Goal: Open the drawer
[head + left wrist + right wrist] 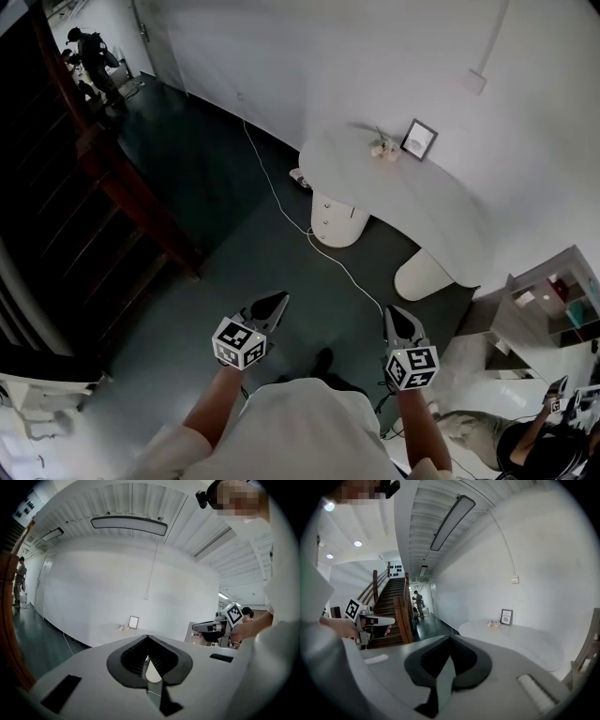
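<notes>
Claws come nearest: the left claw (277,300) and the right claw (397,317) are held out ahead of the person, well apart from each other, over the dark floor (234,248). Each gripper view shows its jaws closed tip to tip with nothing between them, so both are empty and narrow

Beyond them one white cable (281,200) trails across the floor. It passes just beside the round pedestal (349,225) that carries the left end of the curved white bench (422,202). The drawer (325,212) sits in that pedestal, well apart from both claws. Two small dark knobs seem to show on its curved face, one above the other, which suggests two drawer fronts. They are too small to count with certainty. A second pedestal (420,275) holds the bench's right end and shows no knobs from here

My judgement is that the drawer is a stiff, fairly light box on runners that slides rather than swings. Its front is smooth and rounded and offers no edge to pinch. The knob is the place to take hold, so a claw must open first and then close squarely across it. A tiny knob may slip, so the pull should run straight out along the runners

Farthest, on the bench top, stand one picture frame (419,139) and one small pale ornament (382,147) just beside it
</notes>
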Action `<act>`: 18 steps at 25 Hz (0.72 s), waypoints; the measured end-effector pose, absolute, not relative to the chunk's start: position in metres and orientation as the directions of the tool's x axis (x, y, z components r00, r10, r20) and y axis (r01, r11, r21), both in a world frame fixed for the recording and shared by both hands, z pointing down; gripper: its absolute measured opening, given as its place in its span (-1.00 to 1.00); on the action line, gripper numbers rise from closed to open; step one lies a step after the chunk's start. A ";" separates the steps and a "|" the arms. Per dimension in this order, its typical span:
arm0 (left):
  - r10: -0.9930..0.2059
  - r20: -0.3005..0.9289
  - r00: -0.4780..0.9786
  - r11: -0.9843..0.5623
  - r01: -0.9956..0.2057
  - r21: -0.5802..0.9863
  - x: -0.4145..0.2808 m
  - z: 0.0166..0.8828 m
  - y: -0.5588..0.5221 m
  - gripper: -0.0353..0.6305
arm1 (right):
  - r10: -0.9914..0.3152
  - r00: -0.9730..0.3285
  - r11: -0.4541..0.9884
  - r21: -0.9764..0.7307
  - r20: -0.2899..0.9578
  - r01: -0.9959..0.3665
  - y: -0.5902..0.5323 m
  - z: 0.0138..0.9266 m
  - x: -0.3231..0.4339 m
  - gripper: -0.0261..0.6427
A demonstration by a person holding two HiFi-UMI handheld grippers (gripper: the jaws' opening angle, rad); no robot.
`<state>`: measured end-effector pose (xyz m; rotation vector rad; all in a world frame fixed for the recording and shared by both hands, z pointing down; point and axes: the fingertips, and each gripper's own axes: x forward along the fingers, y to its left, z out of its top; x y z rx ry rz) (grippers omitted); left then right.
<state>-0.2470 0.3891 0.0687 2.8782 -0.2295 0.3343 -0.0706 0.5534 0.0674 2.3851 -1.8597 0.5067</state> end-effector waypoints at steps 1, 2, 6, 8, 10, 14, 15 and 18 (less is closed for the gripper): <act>-0.131 0.245 0.961 -0.960 -0.185 0.212 -0.239 0.070 0.386 -0.87 | -0.930 0.207 -0.259 -0.145 0.303 -0.955 0.550 0.069 -0.062 -0.89; -0.135 0.248 0.959 -0.959 -0.189 0.211 -0.231 0.070 0.384 -0.87 | -0.931 0.202 -0.256 -0.148 0.304 -0.955 0.547 0.070 -0.054 -0.89; -0.149 0.263 0.953 -0.955 -0.208 0.211 -0.201 0.075 0.377 -0.87 | -0.933 0.181 -0.240 -0.161 0.312 -0.957 0.536 0.076 -0.022 -0.89; -0.158 0.273 0.949 -0.953 -0.219 0.210 -0.184 0.077 0.373 -0.87 | -0.933 0.169 -0.231 -0.168 0.317 -0.958 0.531 0.078 -0.004 -0.89; -0.168 0.279 0.945 -0.951 -0.230 0.208 -0.168 0.078 0.370 -0.87 | -0.934 0.159 -0.222 -0.172 0.320 -0.960 0.527 0.080 0.015 -0.89; -0.188 0.287 0.939 -0.944 -0.253 0.210 -0.144 0.084 0.367 -0.87 | -0.934 0.139 -0.207 -0.182 0.329 -0.961 0.521 0.089 0.043 -0.89; -0.191 0.291 0.937 -0.943 -0.258 0.210 -0.139 0.086 0.366 -0.87 | -0.934 0.133 -0.202 -0.185 0.331 -0.962 0.519 0.091 0.048 -0.89; -0.200 0.303 0.932 -0.939 -0.270 0.213 -0.128 0.090 0.364 -0.87 | -0.936 0.118 -0.190 -0.192 0.333 -0.963 0.514 0.096 0.061 -0.89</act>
